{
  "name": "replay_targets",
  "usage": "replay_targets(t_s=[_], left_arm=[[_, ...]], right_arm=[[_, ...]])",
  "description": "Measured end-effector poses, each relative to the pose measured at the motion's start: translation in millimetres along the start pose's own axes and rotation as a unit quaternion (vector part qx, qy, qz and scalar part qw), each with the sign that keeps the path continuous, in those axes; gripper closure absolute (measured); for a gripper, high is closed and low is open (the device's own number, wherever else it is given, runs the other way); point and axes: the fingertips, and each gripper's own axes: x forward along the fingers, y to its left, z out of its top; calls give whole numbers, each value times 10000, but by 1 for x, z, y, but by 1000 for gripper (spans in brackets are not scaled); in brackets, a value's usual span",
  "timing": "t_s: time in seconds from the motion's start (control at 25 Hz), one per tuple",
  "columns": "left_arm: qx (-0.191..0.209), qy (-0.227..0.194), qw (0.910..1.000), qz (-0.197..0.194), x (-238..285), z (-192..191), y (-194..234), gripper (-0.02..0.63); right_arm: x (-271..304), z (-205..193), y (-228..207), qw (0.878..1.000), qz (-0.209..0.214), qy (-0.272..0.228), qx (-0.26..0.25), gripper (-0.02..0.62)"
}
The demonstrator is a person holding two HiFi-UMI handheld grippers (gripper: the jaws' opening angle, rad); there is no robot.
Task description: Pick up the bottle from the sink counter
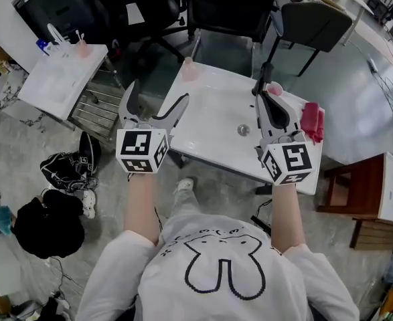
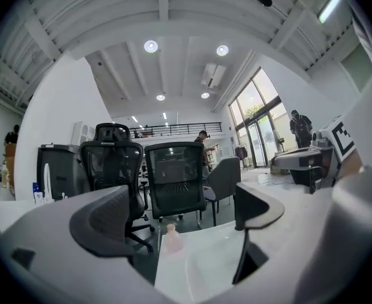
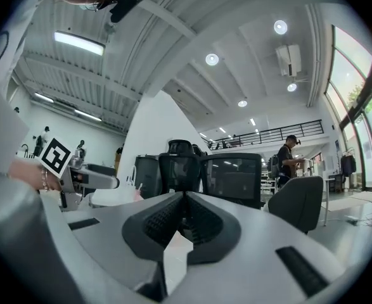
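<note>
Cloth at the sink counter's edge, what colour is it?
The cloth is red, a bit pinkish. It shows best in the head view.

Bright ceiling light; gripper views fisheye-warped, dark-rimmed.

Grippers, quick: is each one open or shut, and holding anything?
Left gripper: open wide, nothing between its jaws.
Right gripper: shut, holding nothing.

Two grippers: left gripper [image 1: 157, 93], right gripper [image 1: 262, 92]. One sink [image 1: 209, 129]. One bottle [image 1: 189, 69] at its 11 o'clock corner. One red cloth [image 1: 312, 121] at 3 o'clock. Three chairs [image 1: 229, 2] at 12 o'clock.
</note>
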Motion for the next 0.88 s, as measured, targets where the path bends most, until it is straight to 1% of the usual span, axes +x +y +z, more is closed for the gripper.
replay_targets(t_s=[0.16,0.28,0.4,0.6,0.76,0.88], left_arm=[[25,-10,9998,-212,30,-10,29,95],[-49,67,9993,-372,50,-22,51,95],[-85,160,9980,-612,73,-33,67,95],[10,316,9929,-1150,117,-54,81,95],[7,451,9873,-1521,143,-77,81,95],[-43,570,9831,-1741,163,-92,78,95]], right_arm=[[35,-7,-1,9997,-243,33,56,559],[58,-10,1,9992,-395,86,46,558],[76,-11,-3,9977,-666,128,82,558],[100,-22,-13,9936,-1094,212,190,558],[111,-36,-16,9894,-1384,333,288,558],[119,-40,-19,9868,-1520,474,294,558]])
